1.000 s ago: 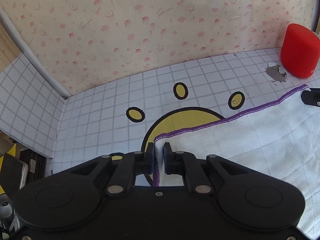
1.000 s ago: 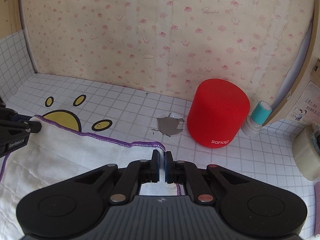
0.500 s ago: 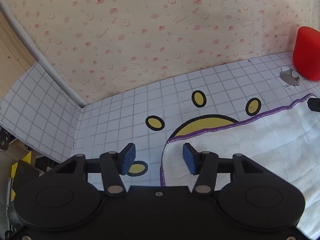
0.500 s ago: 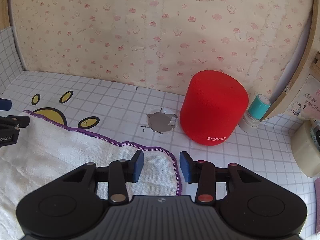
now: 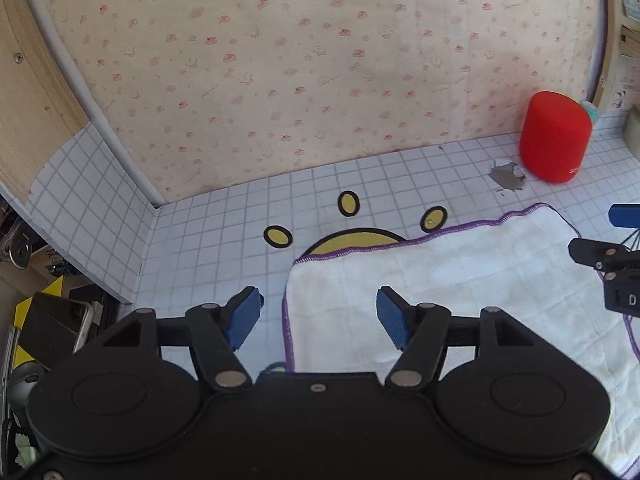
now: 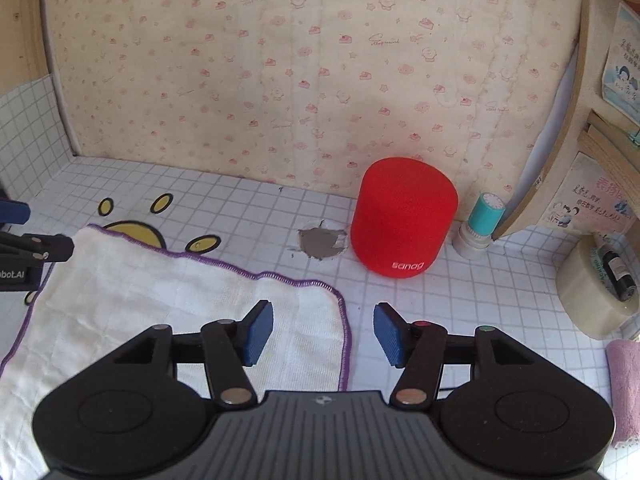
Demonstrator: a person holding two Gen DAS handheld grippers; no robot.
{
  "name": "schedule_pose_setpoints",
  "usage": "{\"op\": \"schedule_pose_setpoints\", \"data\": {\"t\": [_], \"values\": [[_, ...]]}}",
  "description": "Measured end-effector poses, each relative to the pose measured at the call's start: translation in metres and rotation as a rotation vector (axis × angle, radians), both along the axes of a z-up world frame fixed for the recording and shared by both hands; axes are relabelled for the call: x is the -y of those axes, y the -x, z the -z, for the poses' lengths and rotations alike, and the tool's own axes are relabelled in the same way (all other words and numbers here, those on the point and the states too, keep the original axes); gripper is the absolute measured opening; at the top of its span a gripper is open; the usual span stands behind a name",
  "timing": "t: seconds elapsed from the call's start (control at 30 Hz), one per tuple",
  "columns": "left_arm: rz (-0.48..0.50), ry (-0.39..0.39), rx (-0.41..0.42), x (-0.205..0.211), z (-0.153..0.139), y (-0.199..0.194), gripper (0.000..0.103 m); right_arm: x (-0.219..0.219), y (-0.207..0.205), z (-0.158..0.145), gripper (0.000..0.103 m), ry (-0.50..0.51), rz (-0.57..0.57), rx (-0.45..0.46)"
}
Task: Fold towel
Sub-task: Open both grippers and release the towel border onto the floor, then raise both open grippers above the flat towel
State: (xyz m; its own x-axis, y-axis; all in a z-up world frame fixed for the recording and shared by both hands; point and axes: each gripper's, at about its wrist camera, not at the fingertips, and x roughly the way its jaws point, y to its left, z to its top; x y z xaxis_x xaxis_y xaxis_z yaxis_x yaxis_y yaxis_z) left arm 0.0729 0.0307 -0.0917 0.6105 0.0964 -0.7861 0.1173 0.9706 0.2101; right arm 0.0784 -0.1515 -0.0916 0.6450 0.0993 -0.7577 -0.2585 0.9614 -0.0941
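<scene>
A: Grippers first, they are nearest. The left gripper point(image 5: 318, 314) is spread wide and holds nothing; the towel's left edge lies below the gap between its blue pads. The right gripper point(image 6: 323, 334) is spread wide too, also empty, over the towel's right edge.

B: And the towel point(image 6: 160, 304) itself?

A: It lies flat on the table point(image 6: 248, 216), white with a purple hem, covering part of a yellow cartoon print point(image 5: 352, 238). Both far corners rest on the surface, one near each gripper. The near part is hidden behind the gripper bodies, so I cannot count the layers.

B: Then how far is the folding?

A: I can only judge partly. The far hem is a little wavy, and the cloth looks rather thick, so it may be a folded piece just laid down. It could equally be one layer spread out and waiting. The pictures fit both, so I would not say what is left.

B: Anything behind it?

A: A torn patch point(image 6: 322, 242) in the table cover, then a red speaker point(image 6: 404, 228) against the wall. Beside it stands a small teal-capped bottle point(image 6: 482, 224), and to the right a tape roll point(image 6: 596, 286).

B: Any writing?

A: The speaker says "sanag" in white. On the left gripper, seen from the right camera, I read "bot.AI", the beginning cut off. Stickers point(image 6: 588, 200) at the right have characters too small for me to read.
</scene>
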Motion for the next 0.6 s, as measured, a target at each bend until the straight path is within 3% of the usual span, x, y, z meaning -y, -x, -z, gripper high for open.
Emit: {"op": "schedule_pose_setpoints", "data": {"t": [0.6], "values": [[0.074, 0.031, -0.067, 0.022, 0.001, 0.057, 0.070, -0.009, 0.055, 0.001, 0.055, -0.039, -0.079, -0.062]]}}
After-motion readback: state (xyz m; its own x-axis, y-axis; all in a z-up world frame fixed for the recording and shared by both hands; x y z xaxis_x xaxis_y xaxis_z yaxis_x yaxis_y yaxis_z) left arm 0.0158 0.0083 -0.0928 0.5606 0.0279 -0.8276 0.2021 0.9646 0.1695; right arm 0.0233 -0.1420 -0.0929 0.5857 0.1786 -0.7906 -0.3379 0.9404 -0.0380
